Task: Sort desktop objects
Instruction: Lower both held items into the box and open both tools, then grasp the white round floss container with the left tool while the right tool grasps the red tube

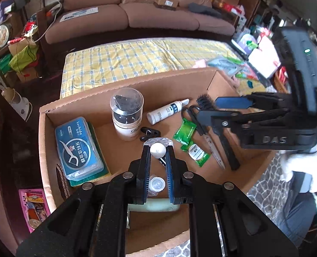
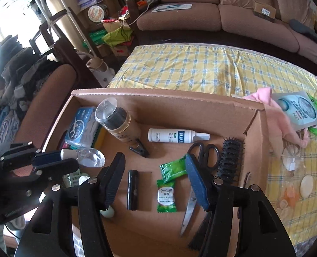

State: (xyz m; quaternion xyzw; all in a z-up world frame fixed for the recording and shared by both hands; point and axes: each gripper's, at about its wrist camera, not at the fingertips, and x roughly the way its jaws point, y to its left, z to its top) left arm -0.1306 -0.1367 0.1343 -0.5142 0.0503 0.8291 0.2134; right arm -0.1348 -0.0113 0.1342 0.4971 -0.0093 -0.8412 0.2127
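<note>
My left gripper (image 1: 157, 150) is shut on a small clear plastic bottle with a white cap (image 1: 157, 149) and holds it over the left part of the open cardboard box (image 1: 137, 81). From the right wrist view the same bottle (image 2: 87, 156) sticks out of the left gripper (image 2: 57, 160). My right gripper (image 2: 154, 167) is open and empty above the box floor, over the green sachets (image 2: 173, 169) and the scissors (image 2: 199, 167). It also shows in the left wrist view (image 1: 220, 109).
The box holds a floss-pick case (image 1: 79, 147), a capped jar (image 1: 127, 115), a white spray bottle (image 1: 167, 111), a black clip (image 1: 148, 132), a black hairbrush (image 2: 231, 156), a black tube (image 2: 132, 189). Loose items lie on the yellow checked cloth (image 2: 201, 68) at right. A sofa (image 1: 137, 10) stands behind.
</note>
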